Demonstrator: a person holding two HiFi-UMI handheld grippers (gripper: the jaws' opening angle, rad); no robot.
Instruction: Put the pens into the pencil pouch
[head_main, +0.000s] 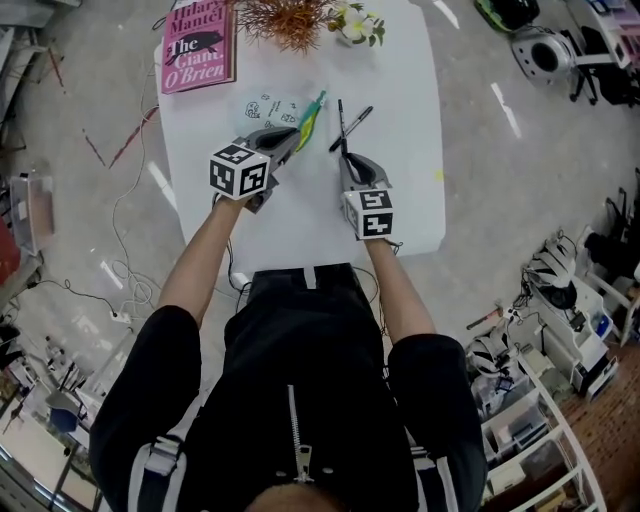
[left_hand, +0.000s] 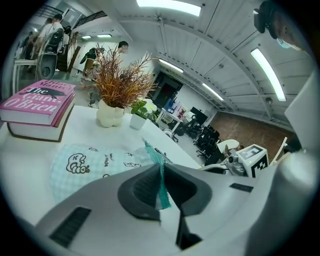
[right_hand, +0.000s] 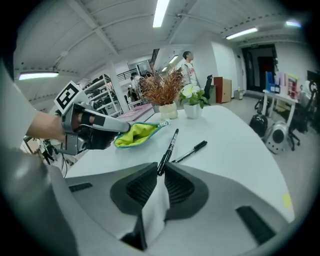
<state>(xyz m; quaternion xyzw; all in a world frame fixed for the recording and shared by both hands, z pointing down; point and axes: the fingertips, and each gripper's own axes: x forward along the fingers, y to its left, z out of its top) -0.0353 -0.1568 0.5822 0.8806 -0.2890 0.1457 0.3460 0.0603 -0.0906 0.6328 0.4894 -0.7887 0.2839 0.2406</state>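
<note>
Table: You stand at the near edge of a white table (head_main: 400, 120); the stretch nearest you is bare.
Mid-table: The pencil pouch (head_main: 268, 108), pale check with a teal zip edge, lies left of centre. A second pen (head_main: 352, 128) lies slantwise on the top just right of it.
Far edge: A pink book (head_main: 198, 48) sits at the far left corner. A dried plant (head_main: 290, 20) and a small white flower pot (head_main: 355, 25) stand beside it.
Room: The grey floor (head_main: 90, 180) carries loose cables on your left. Shelving (head_main: 540, 410) stands at your right.
Forearms: Both your forearms reach forward over the near edge, roughly parallel.
Left gripper (left_hand: 161, 185): It is angled downward, its jaws clenched on the pouch's teal zip edge. The green-lined mouth is held up and open.
Right gripper (right_hand: 161, 172): It is angled downward, its jaws pinched on the near end of a black pen (right_hand: 168, 147). The pen points away from you, to the right of the pouch mouth and outside it.
</note>
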